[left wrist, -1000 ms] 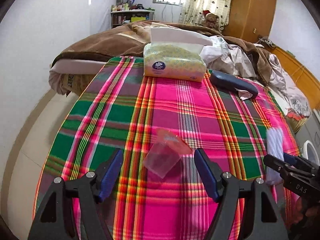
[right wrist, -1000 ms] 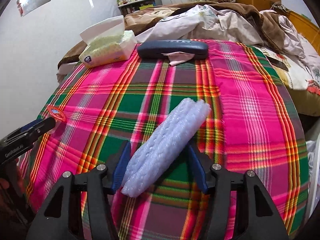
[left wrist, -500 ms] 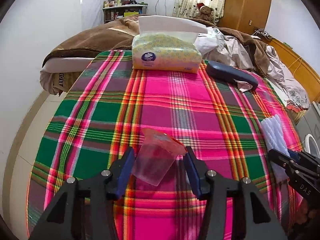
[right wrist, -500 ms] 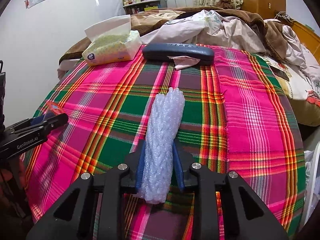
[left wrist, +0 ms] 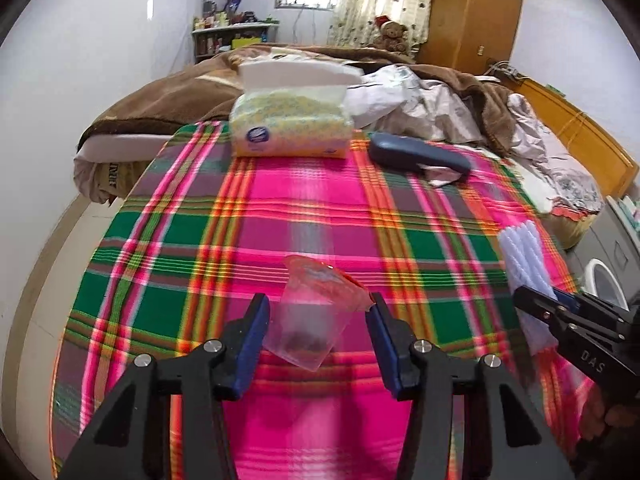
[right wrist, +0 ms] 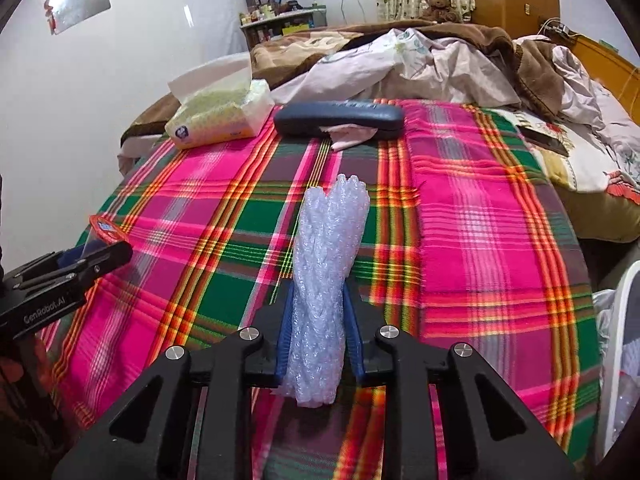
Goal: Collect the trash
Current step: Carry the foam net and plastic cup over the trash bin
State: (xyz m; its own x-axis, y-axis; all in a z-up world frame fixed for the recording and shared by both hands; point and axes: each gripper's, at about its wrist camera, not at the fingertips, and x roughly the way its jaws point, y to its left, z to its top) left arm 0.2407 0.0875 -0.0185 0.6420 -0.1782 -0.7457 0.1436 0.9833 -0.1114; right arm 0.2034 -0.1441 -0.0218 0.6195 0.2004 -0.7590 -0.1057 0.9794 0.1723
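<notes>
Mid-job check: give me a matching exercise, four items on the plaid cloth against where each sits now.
Items:
1. bubble wrap roll
2. clear plastic bag
3. tissue pack
4. dark blue case

Places:
A. far left end of the cloth
B. far end, crumpled tissue against it
C. between the open left claw's fingers
D. squeezed in the right claw

Pairs: 1-D, 2-C, 3-A, 4-B
</notes>
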